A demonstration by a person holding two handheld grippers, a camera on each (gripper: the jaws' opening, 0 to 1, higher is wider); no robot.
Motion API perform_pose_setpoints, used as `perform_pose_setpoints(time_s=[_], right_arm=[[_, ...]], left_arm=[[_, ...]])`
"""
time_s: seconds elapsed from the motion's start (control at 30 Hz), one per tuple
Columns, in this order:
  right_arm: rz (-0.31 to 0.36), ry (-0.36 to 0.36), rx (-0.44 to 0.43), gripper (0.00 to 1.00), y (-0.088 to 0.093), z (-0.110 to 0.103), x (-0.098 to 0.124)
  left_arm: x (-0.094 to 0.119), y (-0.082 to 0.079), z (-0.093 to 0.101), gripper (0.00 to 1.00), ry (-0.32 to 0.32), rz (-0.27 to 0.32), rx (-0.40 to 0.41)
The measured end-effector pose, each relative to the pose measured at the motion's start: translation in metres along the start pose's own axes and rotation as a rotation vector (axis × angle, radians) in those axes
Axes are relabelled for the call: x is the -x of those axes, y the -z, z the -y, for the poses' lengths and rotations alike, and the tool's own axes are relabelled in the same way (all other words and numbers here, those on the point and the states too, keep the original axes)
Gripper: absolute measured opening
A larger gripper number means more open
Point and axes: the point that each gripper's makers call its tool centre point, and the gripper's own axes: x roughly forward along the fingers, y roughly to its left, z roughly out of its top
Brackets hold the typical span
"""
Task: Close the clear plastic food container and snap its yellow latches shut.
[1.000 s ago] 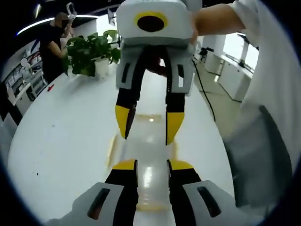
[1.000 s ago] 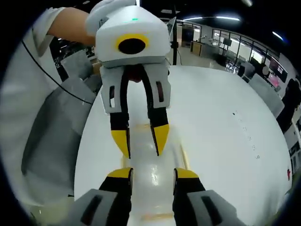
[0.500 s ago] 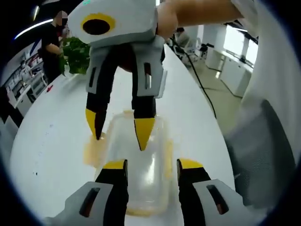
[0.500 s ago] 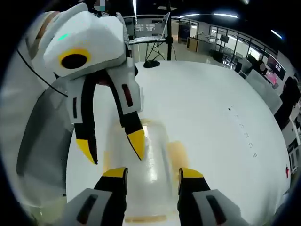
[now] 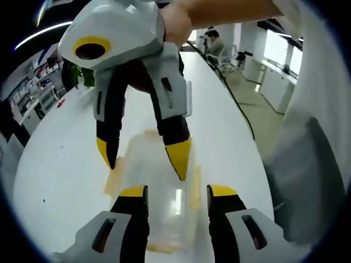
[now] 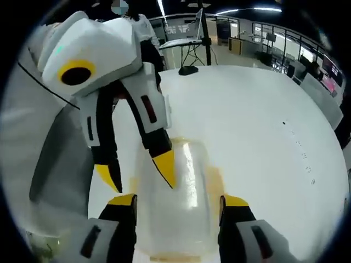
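Observation:
The clear plastic container (image 5: 156, 189) lies on the white table (image 5: 60, 181), lid down, with a yellow latch (image 5: 113, 181) along each long side. In the left gripper view my left gripper (image 5: 177, 192) is open, its jaws straddling the near end just above the lid. My right gripper (image 5: 143, 156) reaches in from the top, open, its yellow fingertips (image 5: 180, 160) over the far end. In the right gripper view the container (image 6: 186, 203) lies between the open jaws of my right gripper (image 6: 179, 200). The left gripper (image 6: 139, 172) slants in from the left, open over the lid. A latch (image 6: 214, 178) shows on the right side.
A potted plant (image 5: 79, 76) stands far back on the long table. The table's edge (image 5: 241, 115) runs along the right, with floor beyond. A person's white sleeve and grey clothing (image 5: 307, 164) fill the right. Another person (image 5: 211, 41) sits in the background.
Both grippers' jaws have spread wider than a second ago and come down closer over the container. Each opposite gripper now slants across the view, and the container looks larger.

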Motion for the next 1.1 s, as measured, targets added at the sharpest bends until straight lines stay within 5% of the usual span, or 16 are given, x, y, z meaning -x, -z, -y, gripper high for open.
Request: perform_pose_setpoints(time_s=[0.33,0.73,0.83,0.93,1.1], right_arm=[[-0.101,-0.009,0.048,0.62,0.016,0.007,-0.005],[-0.148,-0.074,0.053,0.60,0.013,0.004,-0.009],[-0.184,-0.112,0.038,0.55,0.016,0.001,-0.009],[-0.211,-0.126,0.054,0.54,0.016,-0.002,-0.011],[-0.227,-0.129,0.052,0.54,0.017,-0.002,-0.011]], left_arm=[[-0.004,0.002,0.003,0.41,0.012,-0.022,-0.017],[-0.006,0.001,0.002,0.37,-0.002,-0.031,-0.021],[-0.006,0.008,-0.002,0.45,-0.046,-0.096,-0.106],[-0.006,0.005,0.004,0.44,-0.026,-0.065,-0.052],[-0.007,0.005,0.003,0.44,-0.040,-0.068,-0.085]])
